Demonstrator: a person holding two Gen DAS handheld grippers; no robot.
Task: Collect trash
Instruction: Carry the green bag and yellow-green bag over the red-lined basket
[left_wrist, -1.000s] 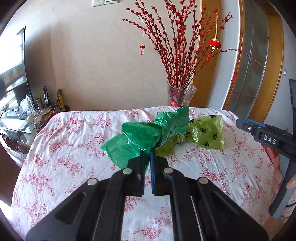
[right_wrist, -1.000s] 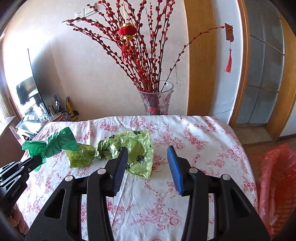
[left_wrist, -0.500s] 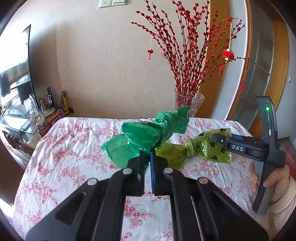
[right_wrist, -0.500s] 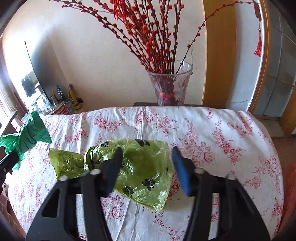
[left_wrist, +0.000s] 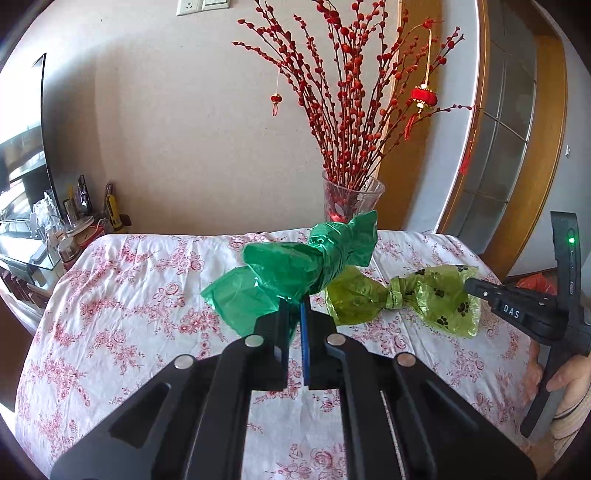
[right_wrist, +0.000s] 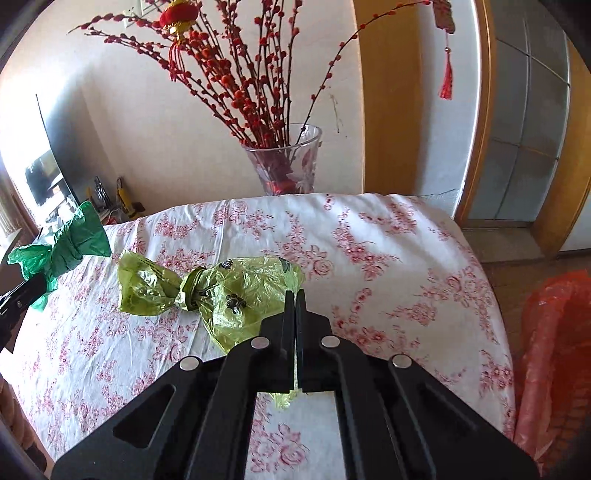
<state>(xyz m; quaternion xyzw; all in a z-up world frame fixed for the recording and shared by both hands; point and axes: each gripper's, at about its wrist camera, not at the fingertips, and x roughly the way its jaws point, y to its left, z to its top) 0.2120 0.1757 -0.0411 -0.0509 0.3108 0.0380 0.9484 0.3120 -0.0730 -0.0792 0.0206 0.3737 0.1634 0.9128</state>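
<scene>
My left gripper (left_wrist: 294, 314) has its jaws clamped on the edge of the dark green bag (left_wrist: 295, 269), held clear above the desk (left_wrist: 129, 295), while my right gripper (right_wrist: 295, 306) pinches only a thin corner of the lime paw-print bag (right_wrist: 221, 291) lying on the cloth. I judge that flimsy film could slip or tear as I lift. A wide swing could clip the glass vase (right_wrist: 288, 162) behind.

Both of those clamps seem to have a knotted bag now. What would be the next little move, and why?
Probably lift the right hand-held gripper slightly. It is shut on the light green paw-print plastic bag, which lies on the floral tablecloth, while the left hand-held gripper holds the dark green knotted plastic bag raised. The orange-red plastic sack beside the table looks like the destination.
</scene>
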